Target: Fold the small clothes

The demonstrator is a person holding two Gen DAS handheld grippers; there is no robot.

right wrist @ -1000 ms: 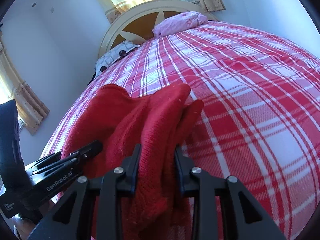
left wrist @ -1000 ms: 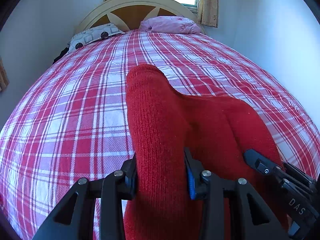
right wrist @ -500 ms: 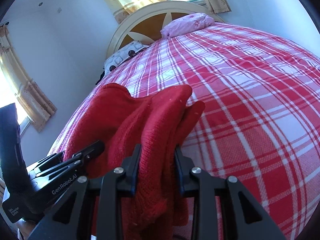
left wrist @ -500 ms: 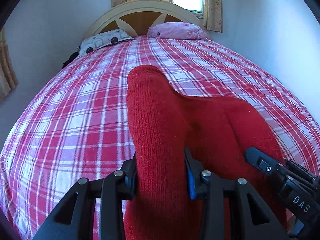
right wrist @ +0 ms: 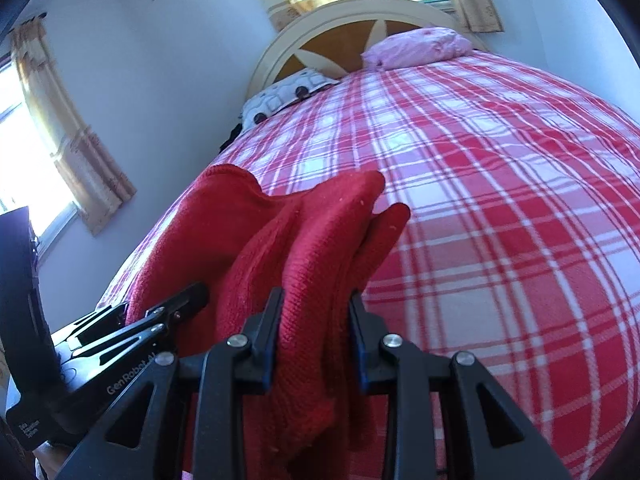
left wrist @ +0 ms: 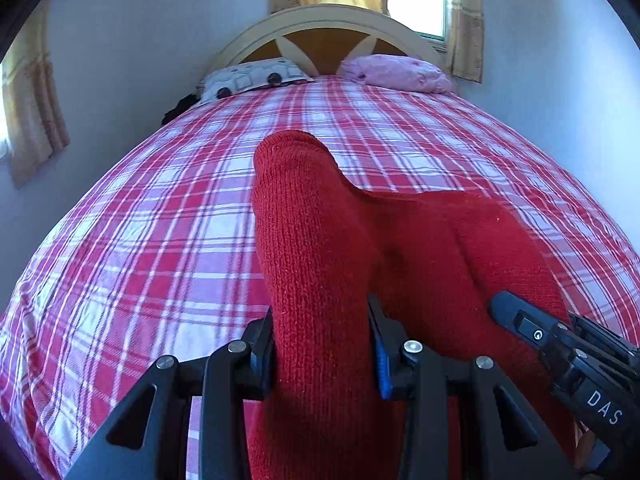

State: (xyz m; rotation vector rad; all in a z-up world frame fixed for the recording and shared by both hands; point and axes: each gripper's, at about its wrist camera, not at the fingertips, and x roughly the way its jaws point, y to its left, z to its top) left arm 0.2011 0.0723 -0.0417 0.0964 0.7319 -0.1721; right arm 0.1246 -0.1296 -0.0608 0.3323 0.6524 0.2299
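the left gripper (left wrist: pixel 322 344) is clamped on a thick bunched fold of a red knitted garment (left wrist: pixel 360 260), its jaws partly closed with the knit packed tight between the pads. the right gripper (right wrist: pixel 314 336) grips another fold of the same garment in the same way, jaws narrowed onto the wool, with loose ends sticking out past its tips. the two tools sit close together, each showing in the edge of the other's view, and the garment hangs between them over the near part of a bed covered by a red and white checked sheet (left wrist: pixel 140 240). whether the lower part of the knit rests on the sheet cannot be told, since it drops out of sight beneath the jaws. two pillows lie well away at the headboard (left wrist: pixel 328 40): a patterned pillow (left wrist: pixel 252 80) and a pink pillow (left wrist: pixel 396 74).

the step in hand looks like carrying the gripped edge across to lay it over the rest of the garment. to do it well, both hands should travel together at the same height so the span between them stays taut but unstretched. the grip should hold firm until the edge lies flat on the sheet, because thick knit sags and bunches readily. the loose ends by the right gripper may fold under unevenly, so a low, slow lay-down would help.
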